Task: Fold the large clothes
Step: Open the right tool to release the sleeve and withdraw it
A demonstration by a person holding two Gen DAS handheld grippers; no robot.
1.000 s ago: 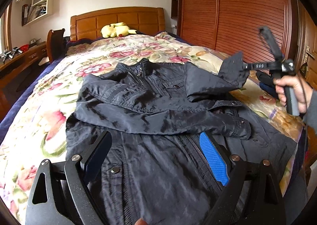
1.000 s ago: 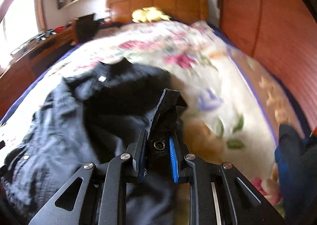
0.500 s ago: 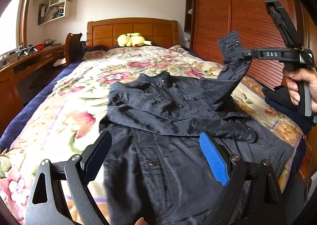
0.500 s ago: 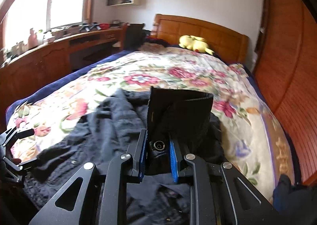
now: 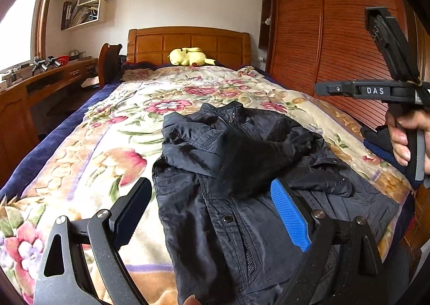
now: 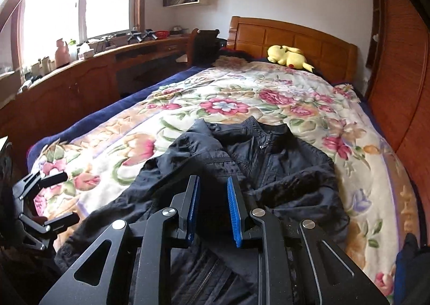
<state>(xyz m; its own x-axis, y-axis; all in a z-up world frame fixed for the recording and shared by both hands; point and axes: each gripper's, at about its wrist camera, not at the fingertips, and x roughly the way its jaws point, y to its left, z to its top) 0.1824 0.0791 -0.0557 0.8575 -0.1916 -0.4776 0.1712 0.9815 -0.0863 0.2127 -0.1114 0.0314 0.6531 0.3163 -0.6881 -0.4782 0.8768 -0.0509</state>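
Observation:
A dark navy jacket (image 5: 242, 149) lies front up on the floral bedspread (image 5: 113, 144), collar towards the headboard. Both sleeves are folded across its chest. My left gripper (image 5: 209, 187) hovers wide open over the jacket's lower front, with nothing between its fingers. It also shows at the left edge of the right wrist view as the left gripper (image 6: 65, 197). My right gripper (image 6: 212, 180) hangs above the jacket (image 6: 255, 165) with its blue pads a little apart and no cloth between them. In the left wrist view the right gripper (image 5: 322, 89) is held high at the right by a hand (image 5: 403, 138).
A yellow plush toy (image 5: 189, 56) lies by the wooden headboard (image 5: 188, 39). A slatted wooden wardrobe (image 5: 336, 36) lines the bed's right side, and a desk (image 6: 107, 63) with a chair (image 6: 204, 44) lines the left. Dark folded clothes (image 5: 376, 138) sit at the bed's right edge.
The right gripper held the jacket's sleeve cuff raised; now its pads are apart and the sleeve lies dropped across the jacket's chest. The left gripper stayed open and shifted sideways.

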